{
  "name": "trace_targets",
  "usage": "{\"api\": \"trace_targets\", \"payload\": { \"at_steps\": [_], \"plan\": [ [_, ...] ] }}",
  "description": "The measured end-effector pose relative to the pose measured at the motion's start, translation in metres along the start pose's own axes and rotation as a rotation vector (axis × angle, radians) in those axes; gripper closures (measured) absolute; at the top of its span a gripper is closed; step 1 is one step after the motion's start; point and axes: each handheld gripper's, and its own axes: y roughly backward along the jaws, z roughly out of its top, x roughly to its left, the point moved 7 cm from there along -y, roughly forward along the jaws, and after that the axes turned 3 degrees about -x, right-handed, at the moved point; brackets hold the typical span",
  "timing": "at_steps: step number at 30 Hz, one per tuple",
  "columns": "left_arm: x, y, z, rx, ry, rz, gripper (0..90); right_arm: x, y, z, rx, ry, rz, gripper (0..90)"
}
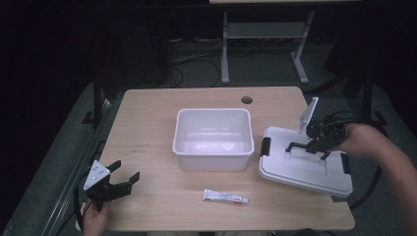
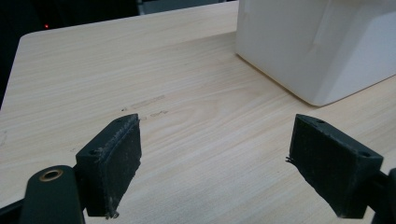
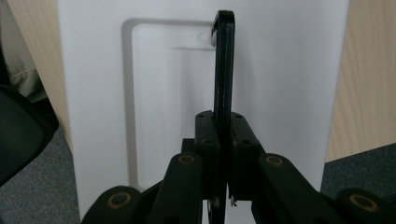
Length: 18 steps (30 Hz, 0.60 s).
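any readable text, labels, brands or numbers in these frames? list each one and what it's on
None can be read.
Tube: red and dark print along its side, too small and blurred to read.
Table: faint dark marks on the wood, no legible characters.
Bin, lid and its black handle: no print visible.

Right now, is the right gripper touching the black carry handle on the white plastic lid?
Touching: in the right gripper view, the right gripper has both pads shut on the black handle of the white lid.
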Motion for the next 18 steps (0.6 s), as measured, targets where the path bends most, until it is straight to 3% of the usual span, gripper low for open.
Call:
{"api": "trace_targets", "payload": {
  "at_steps": [18],
  "plan": [
    [0.002, 0.002, 0.001, -0.012, -0.001, 0.008, 16.3, 0.001, -0.036, 0.0, 0.013, 0.002, 0.041, 84.0]
  ]
}}
